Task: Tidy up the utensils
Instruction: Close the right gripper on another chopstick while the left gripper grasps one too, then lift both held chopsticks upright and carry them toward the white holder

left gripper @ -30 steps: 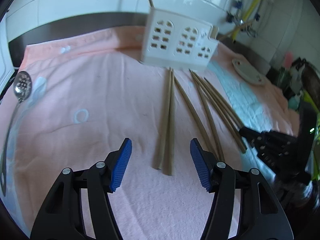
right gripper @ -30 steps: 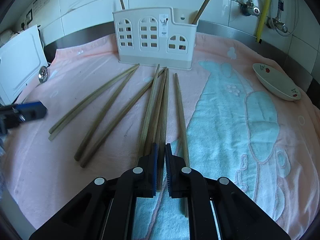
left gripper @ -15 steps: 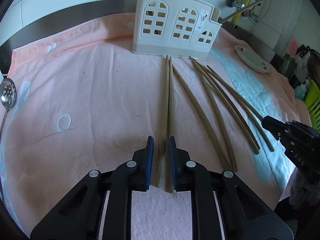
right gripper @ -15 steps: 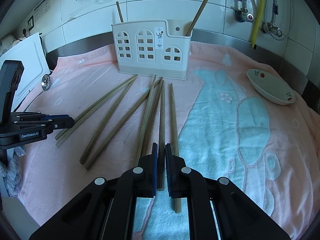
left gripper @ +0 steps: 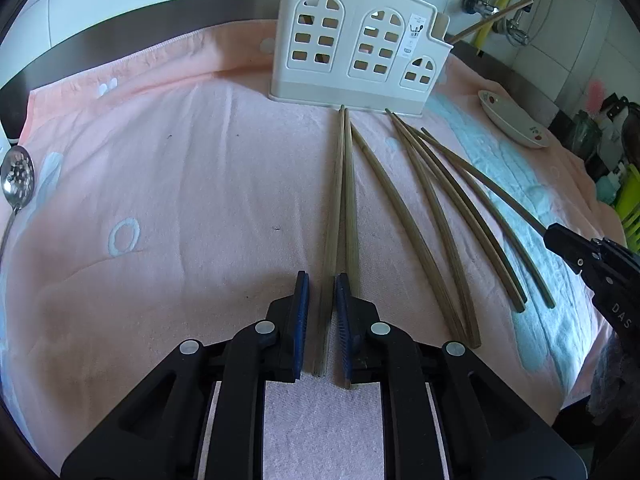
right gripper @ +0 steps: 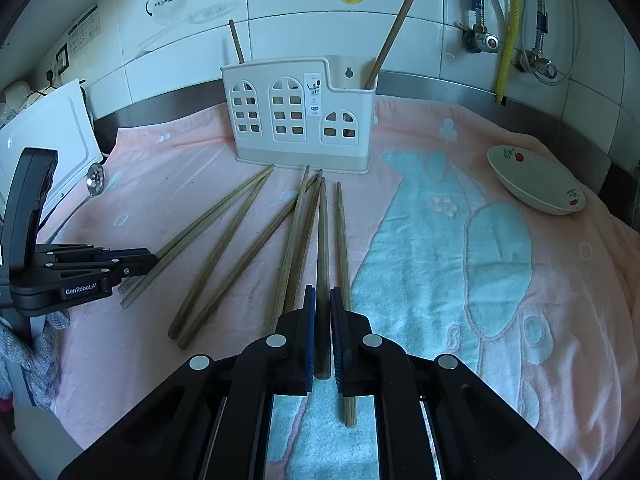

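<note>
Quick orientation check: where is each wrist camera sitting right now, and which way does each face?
Left wrist: low behind the left gripper, facing the white holder along two side-by-side chopsticks; the right gripper enters at the right edge.
Right wrist: behind the right gripper, closed on one chopstick, facing the holder and tiled wall; the left gripper shows at left.
Shared: holder, fanned chopsticks, pink towel, bowl.

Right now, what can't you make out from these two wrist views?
- Left wrist: whether the left gripper actually pinches its chopstick; a gap shows.
- Right wrist: the rack walls hide the lower ends of two standing chopsticks.
- Left wrist: the ladle handle runs off the edge.
</note>
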The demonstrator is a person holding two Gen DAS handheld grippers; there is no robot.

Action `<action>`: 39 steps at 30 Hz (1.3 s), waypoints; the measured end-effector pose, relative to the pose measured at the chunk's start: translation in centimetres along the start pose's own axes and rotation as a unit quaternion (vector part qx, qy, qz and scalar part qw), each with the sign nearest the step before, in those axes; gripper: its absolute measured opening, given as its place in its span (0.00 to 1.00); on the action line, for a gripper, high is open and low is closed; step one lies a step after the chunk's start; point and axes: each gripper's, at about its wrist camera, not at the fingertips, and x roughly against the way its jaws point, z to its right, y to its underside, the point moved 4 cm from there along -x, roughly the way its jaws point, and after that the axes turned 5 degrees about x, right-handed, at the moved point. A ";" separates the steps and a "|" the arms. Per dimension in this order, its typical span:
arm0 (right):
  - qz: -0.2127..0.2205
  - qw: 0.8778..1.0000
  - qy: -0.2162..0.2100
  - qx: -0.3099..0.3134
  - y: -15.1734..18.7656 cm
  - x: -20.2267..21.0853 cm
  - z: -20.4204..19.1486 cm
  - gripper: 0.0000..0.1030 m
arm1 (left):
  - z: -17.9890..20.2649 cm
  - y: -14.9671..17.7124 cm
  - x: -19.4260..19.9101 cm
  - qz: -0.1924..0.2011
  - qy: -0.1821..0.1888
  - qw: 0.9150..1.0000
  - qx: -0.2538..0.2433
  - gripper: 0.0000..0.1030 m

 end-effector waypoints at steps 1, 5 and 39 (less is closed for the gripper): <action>0.000 1.000 0.000 0.000 0.0 0.0 0.0 0.07 | 0.1 0.0 0.0 0.000 -0.004 1.000 -0.004 0.13; 0.010 1.000 0.000 -0.002 -0.4 0.5 -0.1 0.07 | 0.3 -0.1 0.1 -0.003 -0.004 1.000 -0.006 0.07; 0.097 0.995 -0.018 0.033 -13.1 2.9 -0.4 0.07 | 4.5 -8.9 7.9 0.131 0.048 0.988 -0.059 0.06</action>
